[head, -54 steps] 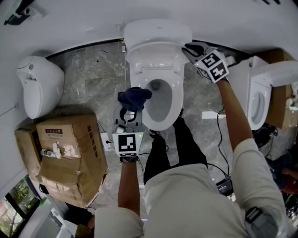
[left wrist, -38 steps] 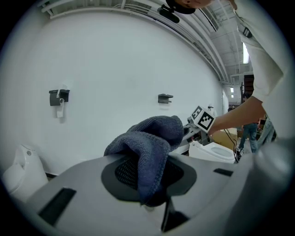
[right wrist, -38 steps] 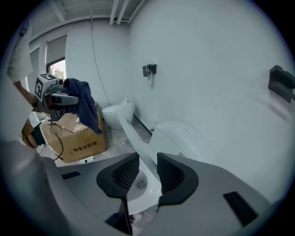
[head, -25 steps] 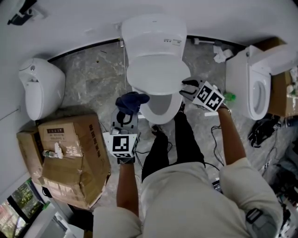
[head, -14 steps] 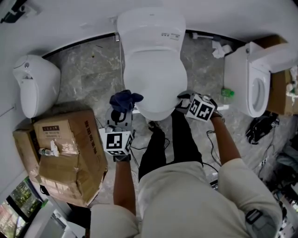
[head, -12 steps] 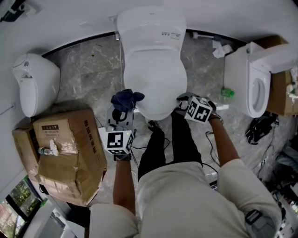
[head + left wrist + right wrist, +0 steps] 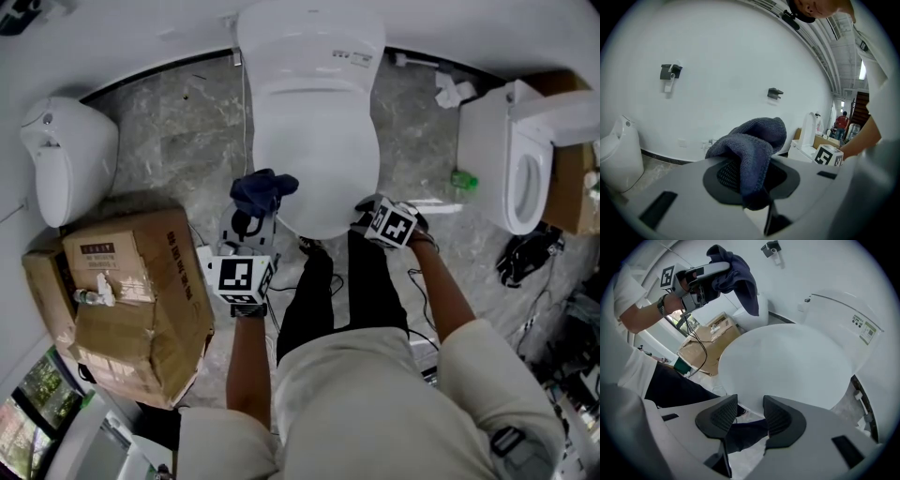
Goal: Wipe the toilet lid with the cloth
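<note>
Status: toilet lid [image 7: 317, 155] is down; white, glossy; no wiping contact yet. The cloth [image 7: 751, 140] is dark blue w/ a knitted-looking pile. It sits clenched in the L gripper [image 7: 752, 180]; pads pinch a fold near one end; the rest bunches above the jaws and spills over them. Seen from the room, the cloth is up in the air just beside the lid's front edge on the person's left; the right gripper view shows a clear gap betw. cloth and lid.

R gripper [image 7: 750, 411]: jaws released; nothing betw. the pads; they have just been closing slightly from a wider set. The lid's front rim lies just beyond the tips; no contact visible.

Handling, est.: cloth is light, soft, limp; it will fold and drag rather than push, so a bunched wad under the jaws should wipe better than a loose tail. Present hold looks adequate; a hold nearer the centre of the bunch would leave less free flap. Lid is prob. rigid and slick, so the cloth should slide easily; hinge is at the tank [image 7: 309, 37] end, so press down, not up at the rim.

Next step, est.: lower L gripper onto the lid top; sweep across.
</note>
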Action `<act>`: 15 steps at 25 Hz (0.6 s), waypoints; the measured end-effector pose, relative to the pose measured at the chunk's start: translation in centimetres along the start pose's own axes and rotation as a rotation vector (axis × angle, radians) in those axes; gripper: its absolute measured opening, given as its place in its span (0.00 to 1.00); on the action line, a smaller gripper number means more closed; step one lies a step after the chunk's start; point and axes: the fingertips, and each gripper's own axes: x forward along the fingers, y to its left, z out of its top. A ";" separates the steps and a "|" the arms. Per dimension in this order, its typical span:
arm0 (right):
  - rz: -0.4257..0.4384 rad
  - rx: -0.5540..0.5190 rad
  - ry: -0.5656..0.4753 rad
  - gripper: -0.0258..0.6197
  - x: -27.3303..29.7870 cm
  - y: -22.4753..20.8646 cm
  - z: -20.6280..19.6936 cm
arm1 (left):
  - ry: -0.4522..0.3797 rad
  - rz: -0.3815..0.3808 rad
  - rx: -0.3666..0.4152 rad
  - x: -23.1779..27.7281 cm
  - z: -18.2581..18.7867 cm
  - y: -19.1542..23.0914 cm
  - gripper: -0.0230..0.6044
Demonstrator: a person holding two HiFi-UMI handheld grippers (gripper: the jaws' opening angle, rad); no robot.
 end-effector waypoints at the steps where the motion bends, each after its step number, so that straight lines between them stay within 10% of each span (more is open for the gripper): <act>1: -0.005 0.002 -0.006 0.33 0.4 0.0 -0.2 | 0.005 0.000 -0.002 0.0 -0.3 0.1 0.17; 15: -0.105 0.194 0.014 0.31 7.9 -0.6 -3.7 | 0.036 0.001 -0.053 1.4 -3.8 0.3 0.17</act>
